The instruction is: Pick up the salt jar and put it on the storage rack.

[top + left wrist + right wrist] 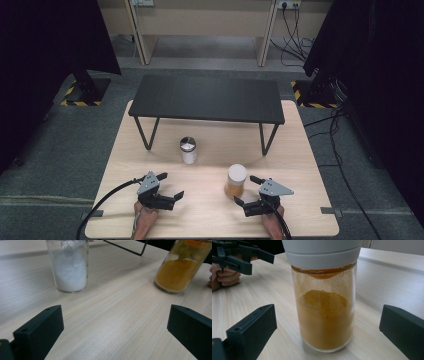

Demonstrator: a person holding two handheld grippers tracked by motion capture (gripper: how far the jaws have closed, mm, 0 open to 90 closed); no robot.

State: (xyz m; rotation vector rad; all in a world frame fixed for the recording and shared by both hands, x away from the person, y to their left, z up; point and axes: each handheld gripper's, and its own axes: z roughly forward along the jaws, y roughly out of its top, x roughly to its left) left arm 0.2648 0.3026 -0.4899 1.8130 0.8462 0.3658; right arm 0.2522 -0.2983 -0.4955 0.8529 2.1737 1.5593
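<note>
High view: light wooden table (150,155) bearing a low black shelf (206,98) on thin wire legs at its far half. Nearer, two glass jars upright and well apart: jar of white powder (188,150) with a silver lid, left of centre; jar of orange powder (235,181) with a white lid, right of centre.

Left gripper (171,186) at the near left edge, jaws spread wide and holding nothing, well short of either jar.

Right gripper (248,191) at the near right edge, jaws likewise spread wide, just beside the orange jar and aimed at it.

Right gripper view: orange jar standing between the two black jaws, clear table visible on both sides, no contact. Left gripper view: both jars ahead, beyond the jaw tips.
</note>
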